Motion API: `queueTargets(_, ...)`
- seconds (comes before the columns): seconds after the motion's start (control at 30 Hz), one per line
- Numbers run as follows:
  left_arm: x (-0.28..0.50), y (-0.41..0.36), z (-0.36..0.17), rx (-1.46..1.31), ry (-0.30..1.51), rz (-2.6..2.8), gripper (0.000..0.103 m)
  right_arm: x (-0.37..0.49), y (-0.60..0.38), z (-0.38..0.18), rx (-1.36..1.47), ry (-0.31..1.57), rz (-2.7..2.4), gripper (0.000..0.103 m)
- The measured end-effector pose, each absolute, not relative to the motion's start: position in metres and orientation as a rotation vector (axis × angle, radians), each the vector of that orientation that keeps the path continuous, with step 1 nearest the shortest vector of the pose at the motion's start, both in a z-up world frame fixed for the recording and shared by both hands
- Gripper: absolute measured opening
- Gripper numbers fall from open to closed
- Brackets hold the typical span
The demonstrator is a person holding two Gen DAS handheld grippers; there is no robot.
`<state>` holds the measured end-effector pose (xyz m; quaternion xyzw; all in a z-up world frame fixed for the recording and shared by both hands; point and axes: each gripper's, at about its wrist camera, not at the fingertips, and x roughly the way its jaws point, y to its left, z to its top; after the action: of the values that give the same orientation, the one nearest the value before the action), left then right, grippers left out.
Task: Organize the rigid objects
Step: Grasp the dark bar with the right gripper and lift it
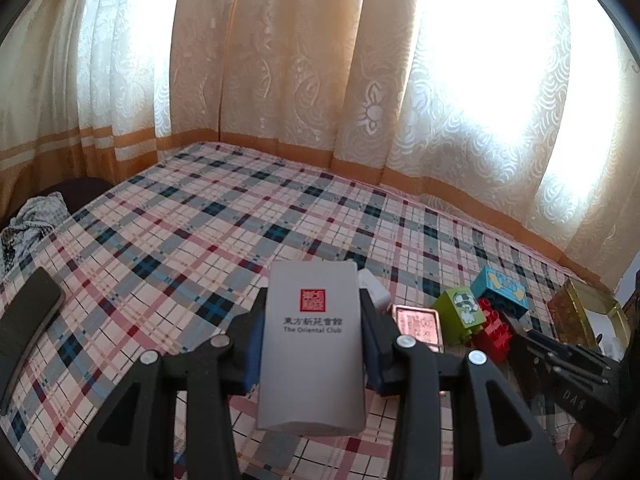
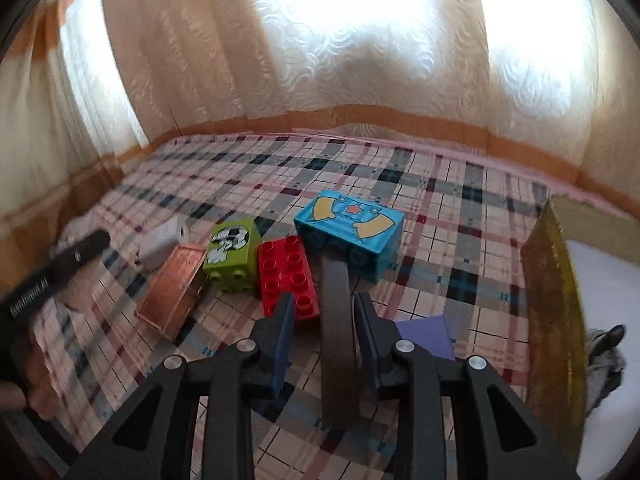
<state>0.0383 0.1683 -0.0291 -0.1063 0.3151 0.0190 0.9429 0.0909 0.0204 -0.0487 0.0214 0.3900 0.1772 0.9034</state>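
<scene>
Left gripper (image 1: pixel 314 344) clamps an upright white printed card box (image 1: pixel 312 344) above the plaid bedsheet (image 1: pixel 180 240). Right gripper (image 2: pixel 324 320) straddles a dark flat strip (image 2: pixel 338 340), contact unclear, beside a red studded brick (image 2: pixel 286 276).

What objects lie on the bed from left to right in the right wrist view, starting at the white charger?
White charger → copper-coloured tray → green block → red brick → blue block → purple card → gold box.
</scene>
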Motion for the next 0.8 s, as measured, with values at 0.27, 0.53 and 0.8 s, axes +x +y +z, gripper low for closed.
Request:
queueTargets(0.27,0.038,0.171,-0.029,-0.237,0.651,0.032,0.04,0.071,0.007,-0.052,0.02,0.839,0.413,0.033)
queueTargets(0.53,0.038,0.171,-0.028,-0.25,0.65,0.024,0.04,0.092,0.026,-0.059,-0.014,0.873,0.39,0.033)
queueTargets(0.8,0.038,0.17,-0.029,-0.247,0.643,0.031,0.04,0.093,0.026,-0.059,-0.004,0.875,0.359,0.017)
